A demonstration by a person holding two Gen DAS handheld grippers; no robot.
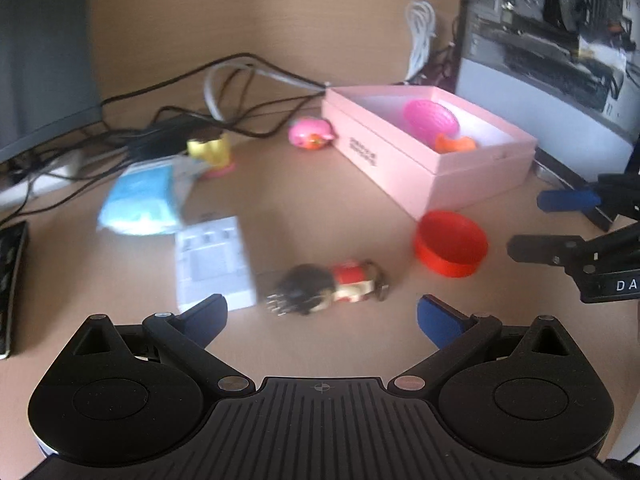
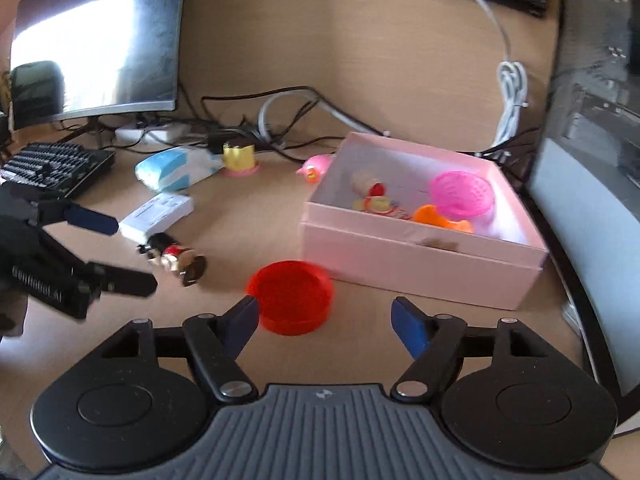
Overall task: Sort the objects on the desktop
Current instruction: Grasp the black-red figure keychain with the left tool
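Note:
A pink box point(image 1: 436, 172) point(image 2: 420, 260) holds a pink mesh bowl point(image 2: 462, 194), an orange toy point(image 2: 436, 216) and small figures point(image 2: 374, 196). A small doll point(image 1: 332, 288) point(image 2: 174, 258) lies on the desk just ahead of my open, empty left gripper point(image 1: 322, 316). A red round dish point(image 1: 452, 248) point(image 2: 292, 296) sits in front of the box, between the fingers of my open right gripper point(image 2: 324, 320). A pink pig toy point(image 1: 312, 136) point(image 2: 316, 166), a yellow crown toy point(image 1: 212, 152) point(image 2: 240, 158), a blue tissue pack point(image 1: 140, 200) point(image 2: 176, 168) and a white card box point(image 1: 214, 264) point(image 2: 158, 212) lie further back.
A tangle of cables point(image 1: 180, 120) point(image 2: 256, 128) runs along the back wall. A monitor point(image 2: 96, 40) and keyboard point(image 2: 52, 164) stand at the left, a PC case point(image 1: 560, 48) point(image 2: 592, 160) at the right.

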